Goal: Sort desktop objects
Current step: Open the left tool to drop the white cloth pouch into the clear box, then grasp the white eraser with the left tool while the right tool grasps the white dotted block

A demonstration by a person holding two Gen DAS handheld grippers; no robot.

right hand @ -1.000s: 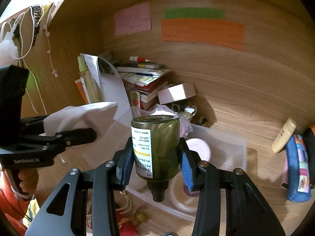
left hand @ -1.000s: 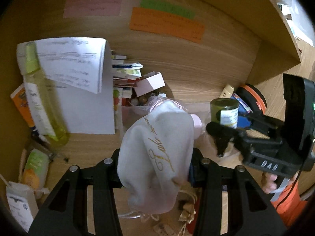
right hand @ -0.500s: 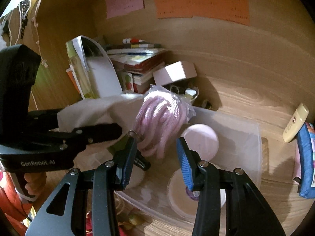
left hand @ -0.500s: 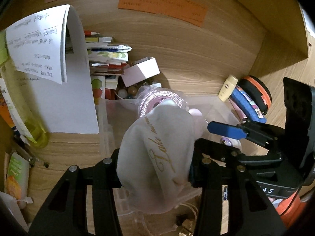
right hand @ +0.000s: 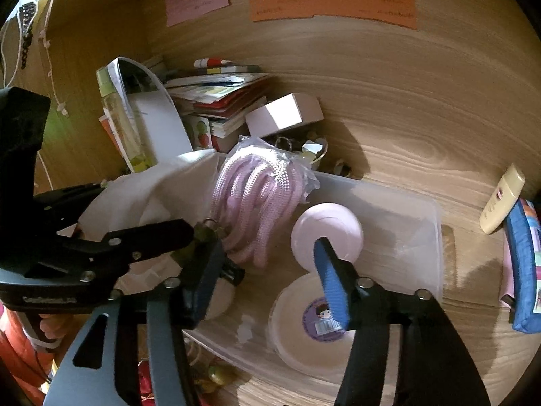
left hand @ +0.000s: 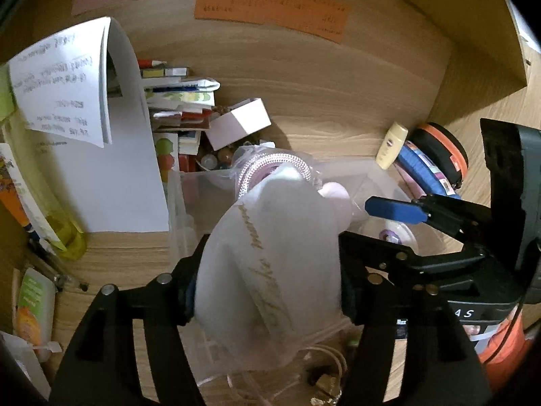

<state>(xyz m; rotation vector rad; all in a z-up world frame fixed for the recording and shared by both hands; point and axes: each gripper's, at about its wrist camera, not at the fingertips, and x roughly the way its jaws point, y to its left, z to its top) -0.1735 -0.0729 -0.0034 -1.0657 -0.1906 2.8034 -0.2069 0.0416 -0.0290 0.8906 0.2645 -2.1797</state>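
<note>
My left gripper (left hand: 267,291) is shut on a white cloth pouch (left hand: 270,264) with gold script, held over the left part of a clear plastic bin (right hand: 419,203). The pouch (right hand: 135,196) also shows in the right wrist view. My right gripper (right hand: 270,270) is open and empty above the bin; it shows in the left wrist view (left hand: 389,223). In the bin lie a bagged coil of pink rope (right hand: 260,196), a pink round case (right hand: 326,233), a white round tin (right hand: 304,331) with a purple sticker, and the olive green bottle (right hand: 203,237), mostly hidden behind my left finger.
Behind the bin are a stack of books (right hand: 219,101), a white box (right hand: 284,115), a curled paper sheet (left hand: 101,135) and a tall yellow bottle (right hand: 118,118). A cream tube (right hand: 500,199), a blue pouch (right hand: 524,270) and an orange case (left hand: 439,155) lie at right.
My right gripper has let go of the olive green bottle into the bin and opened wide. Both grippers have moved forward and down over the bin; the left still holds the pouch.
</note>
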